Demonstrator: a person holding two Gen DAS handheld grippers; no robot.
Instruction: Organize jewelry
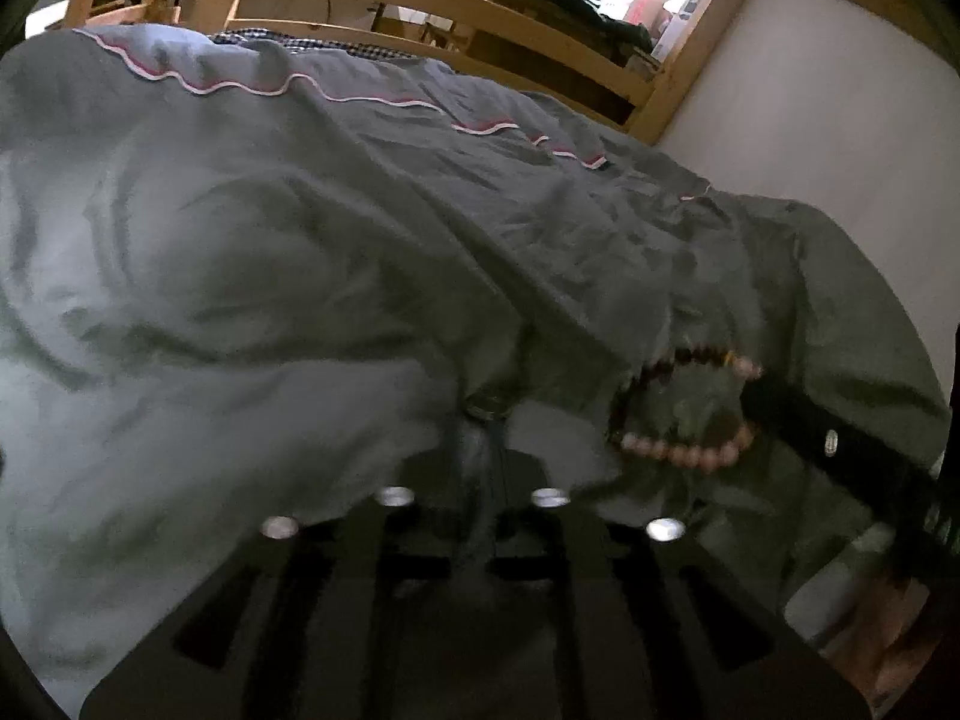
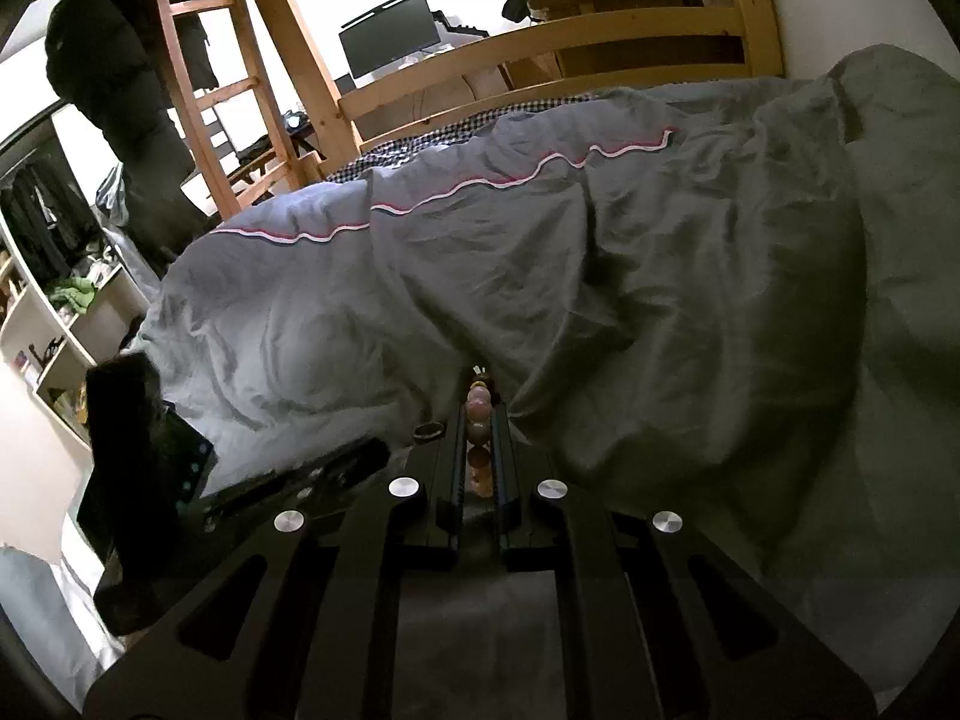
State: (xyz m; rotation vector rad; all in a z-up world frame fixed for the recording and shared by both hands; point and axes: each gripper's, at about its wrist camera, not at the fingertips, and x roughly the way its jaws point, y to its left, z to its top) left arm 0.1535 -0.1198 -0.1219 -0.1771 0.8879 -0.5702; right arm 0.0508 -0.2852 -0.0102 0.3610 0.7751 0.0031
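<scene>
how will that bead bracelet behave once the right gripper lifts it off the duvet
The bead bracelet will probably go floppy: it lies in a loose loop on the duvet. The right gripper is shut on only a few beads, so the rest should dangle and swing. The round beads may roll or slip between its fingers.

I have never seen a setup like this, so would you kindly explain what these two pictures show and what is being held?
A person holds a two-finger gripper in each hand; a fisheye camera on each looks forward along its fingers. The left view shows the left gripper closed at a small ring on the grey duvet, though blur hides the grip. The right view shows the right gripper shut on a beaded bracelet; the same bracelet shows in the left view. Behind is a wooden bed frame.
</scene>
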